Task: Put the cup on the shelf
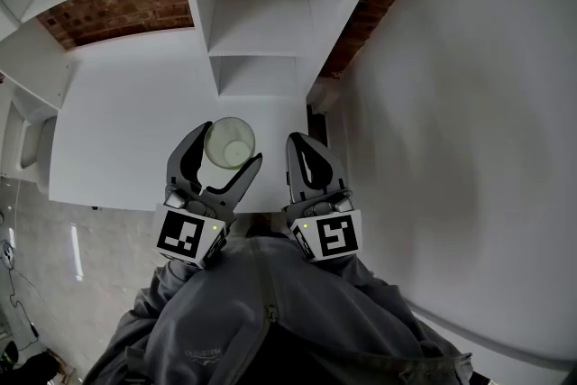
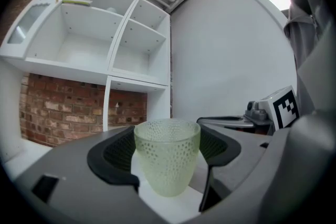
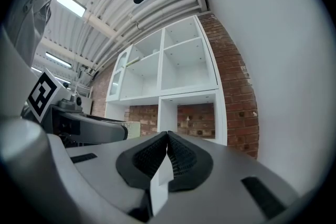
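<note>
A pale green, dimpled translucent cup [image 1: 229,142] stands upright between the jaws of my left gripper [image 1: 227,150], which is shut on it from both sides. In the left gripper view the cup [image 2: 167,157] fills the gap between the black pads, with a white surface below it. My right gripper [image 1: 303,145] hangs just right of the left one, shut with nothing in it; its pads [image 3: 178,157] meet in the right gripper view. The white shelf unit [image 1: 257,22] with open compartments stands straight ahead, beyond the cup.
A white counter [image 1: 135,122] lies under the grippers, in front of a red brick wall [image 1: 117,9]. A plain white wall [image 1: 469,104] runs along the right. The shelf unit's [image 2: 121,34] upper compartments rise above, mostly bare.
</note>
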The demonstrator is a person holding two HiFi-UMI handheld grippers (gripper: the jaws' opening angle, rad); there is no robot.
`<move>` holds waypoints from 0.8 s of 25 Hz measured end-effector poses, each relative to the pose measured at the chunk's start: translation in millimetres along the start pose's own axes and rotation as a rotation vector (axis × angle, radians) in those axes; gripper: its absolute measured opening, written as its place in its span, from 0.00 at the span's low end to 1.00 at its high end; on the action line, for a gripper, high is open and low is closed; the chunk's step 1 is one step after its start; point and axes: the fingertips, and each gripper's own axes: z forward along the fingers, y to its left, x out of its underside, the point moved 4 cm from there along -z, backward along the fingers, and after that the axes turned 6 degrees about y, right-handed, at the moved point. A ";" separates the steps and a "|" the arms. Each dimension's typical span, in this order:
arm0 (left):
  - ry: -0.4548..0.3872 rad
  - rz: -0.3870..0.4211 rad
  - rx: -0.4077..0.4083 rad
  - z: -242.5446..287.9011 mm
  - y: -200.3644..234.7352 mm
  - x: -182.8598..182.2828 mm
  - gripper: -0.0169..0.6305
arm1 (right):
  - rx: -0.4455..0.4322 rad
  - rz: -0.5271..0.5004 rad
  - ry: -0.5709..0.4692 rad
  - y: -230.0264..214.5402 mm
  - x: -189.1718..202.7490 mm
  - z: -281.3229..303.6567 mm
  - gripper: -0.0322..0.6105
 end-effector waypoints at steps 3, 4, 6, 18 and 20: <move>-0.002 0.000 -0.033 6.8 -2.8 1.3 0.60 | -0.027 0.001 -0.001 -8.9 2.8 3.5 0.09; -0.002 -0.001 -0.043 8.7 -3.5 1.9 0.60 | -0.036 0.001 0.001 -11.1 4.2 4.6 0.09; 0.001 -0.004 -0.058 11.6 -4.2 2.1 0.60 | -0.047 0.004 0.008 -14.2 6.3 6.7 0.09; 0.005 -0.001 -0.070 26.6 16.7 -5.4 0.60 | -0.039 0.024 0.009 -16.6 2.3 27.8 0.09; 0.006 0.002 -0.063 30.5 21.3 -8.8 0.60 | -0.031 0.012 -0.007 -18.6 -2.1 33.7 0.09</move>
